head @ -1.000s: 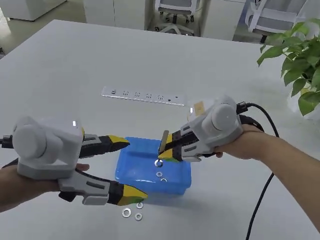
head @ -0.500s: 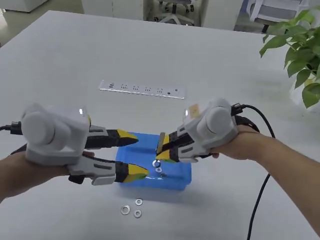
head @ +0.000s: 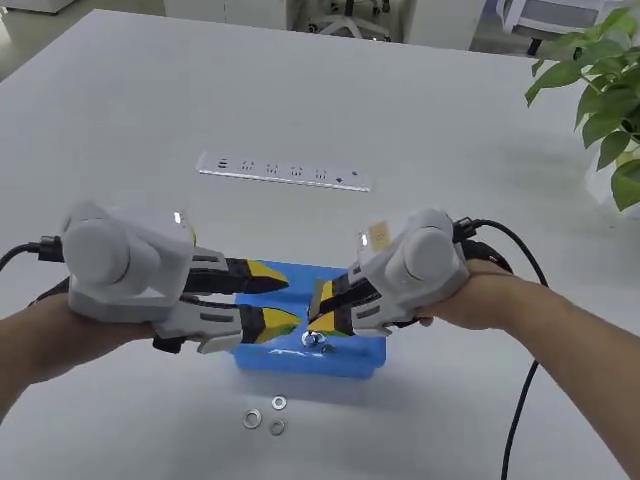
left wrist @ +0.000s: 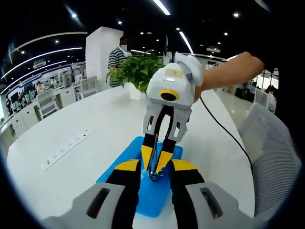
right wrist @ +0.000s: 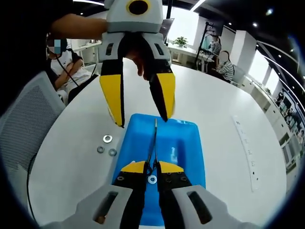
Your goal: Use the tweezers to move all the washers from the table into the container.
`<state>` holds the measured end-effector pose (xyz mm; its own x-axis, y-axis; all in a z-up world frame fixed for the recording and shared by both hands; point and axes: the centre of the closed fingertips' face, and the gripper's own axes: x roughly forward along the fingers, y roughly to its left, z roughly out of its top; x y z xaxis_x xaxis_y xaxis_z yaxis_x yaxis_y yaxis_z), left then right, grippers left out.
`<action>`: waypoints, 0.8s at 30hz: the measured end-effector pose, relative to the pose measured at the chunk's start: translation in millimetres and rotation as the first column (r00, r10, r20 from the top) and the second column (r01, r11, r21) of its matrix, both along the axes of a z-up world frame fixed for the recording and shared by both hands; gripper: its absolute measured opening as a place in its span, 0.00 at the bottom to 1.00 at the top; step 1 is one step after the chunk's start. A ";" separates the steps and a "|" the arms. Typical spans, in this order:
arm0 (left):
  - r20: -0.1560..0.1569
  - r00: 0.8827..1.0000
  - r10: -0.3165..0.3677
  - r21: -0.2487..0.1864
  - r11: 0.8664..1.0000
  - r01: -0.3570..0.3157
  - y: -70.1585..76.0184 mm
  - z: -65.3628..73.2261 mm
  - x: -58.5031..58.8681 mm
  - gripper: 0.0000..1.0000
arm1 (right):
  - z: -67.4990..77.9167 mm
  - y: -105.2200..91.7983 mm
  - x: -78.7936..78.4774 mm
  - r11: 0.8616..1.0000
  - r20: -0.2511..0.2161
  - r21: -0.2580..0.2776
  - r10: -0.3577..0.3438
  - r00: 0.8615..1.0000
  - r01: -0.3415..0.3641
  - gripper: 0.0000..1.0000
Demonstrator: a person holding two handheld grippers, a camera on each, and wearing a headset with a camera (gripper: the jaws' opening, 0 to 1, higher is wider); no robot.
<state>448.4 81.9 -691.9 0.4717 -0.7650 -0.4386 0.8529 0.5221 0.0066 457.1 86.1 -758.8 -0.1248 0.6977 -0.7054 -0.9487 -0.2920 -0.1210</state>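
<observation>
Tweezers (right wrist: 155,138) clenched in right gripper (head: 322,305) above container (head: 345,362); left gripper (head: 288,302) over it, jaws spread; washers (head: 252,419) beside it.

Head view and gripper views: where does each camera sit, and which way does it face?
Head view: on the headset, looking forward and down; shows left forearm, right forearm, left gripper, right gripper.
Left gripper view: on the left gripper, looking along its jaws at the right gripper; right forearm shows.
Right gripper view: on the right gripper, looking along its tweezers at the left gripper; left forearm shows.
Shared: the gripper views face each other over the blue container.
</observation>
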 end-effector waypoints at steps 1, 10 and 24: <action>0.001 1.000 -0.002 0.001 1.000 0.002 -0.5 -0.2 0.8 0.27 | -0.6 0.2 -0.4 1.000 0.000 0.000 0.001 1.000 -0.001 0.09; 0.011 0.999 -0.035 0.016 0.999 0.035 -9.4 -3.3 9.1 0.19 | -9.5 -0.5 -5.6 0.999 -0.001 -0.022 0.028 1.000 -0.028 0.09; 0.014 0.997 -0.079 0.024 0.997 0.079 -20.0 -6.4 8.5 0.08 | -11.4 0.2 -5.7 0.999 0.003 -0.024 0.043 0.999 -0.043 0.09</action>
<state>456.8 61.9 -698.3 0.4168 -0.7894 -0.4507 0.8910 0.4529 0.0309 451.4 86.3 -770.2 -0.1521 0.6744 -0.7225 -0.9348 -0.3356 -0.1165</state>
